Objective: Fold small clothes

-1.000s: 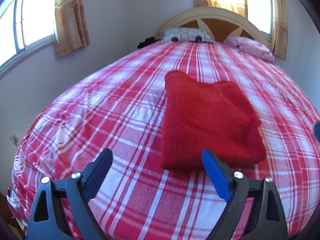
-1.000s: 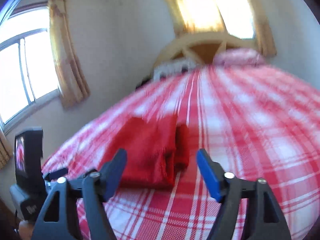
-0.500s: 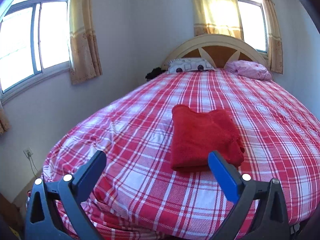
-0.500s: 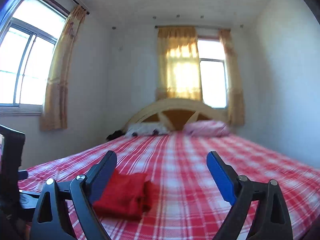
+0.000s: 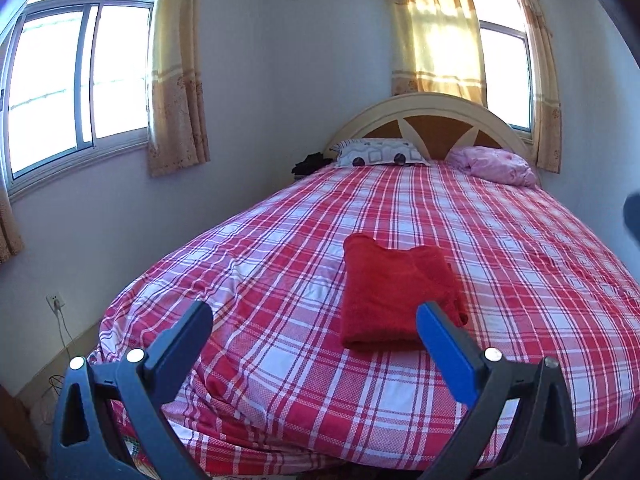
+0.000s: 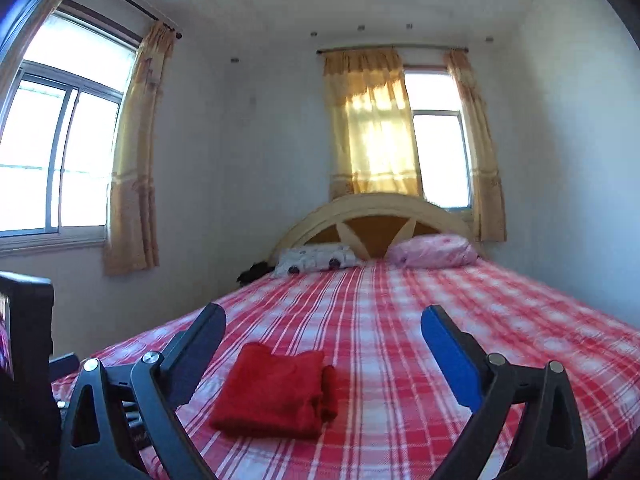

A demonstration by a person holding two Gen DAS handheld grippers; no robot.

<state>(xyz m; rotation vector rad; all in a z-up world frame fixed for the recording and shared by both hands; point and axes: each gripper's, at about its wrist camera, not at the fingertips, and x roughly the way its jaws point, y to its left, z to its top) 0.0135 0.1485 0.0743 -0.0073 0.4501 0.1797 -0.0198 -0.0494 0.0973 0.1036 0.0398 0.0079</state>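
Left wrist view: the left gripper (image 5: 314,322) has its fingers spread wide with nothing between them. The red garment (image 5: 396,298) lies folded in a neat rectangle on the plaid bedspread (image 5: 520,264), toward the foot of the bed. It sits beyond and below the fingertips, clear of both, and its near edge appears just past the blue finger (image 5: 444,352). A dark shape at the right edge is too cropped to identify.

Right wrist view: the right gripper (image 6: 324,328) is empty, and its jaws are opening toward their widest. The garment (image 6: 274,394) lies low and left of centre, nearer the dark finger (image 6: 196,354) and well apart from the blue one, untouched.

Risk assessment: the fold looks finished. A return pass by either gripper could snag the loose roll along the garment's right side and drag the layers open. The soft, rumpled bedspread could also let the stack slump if nudged.
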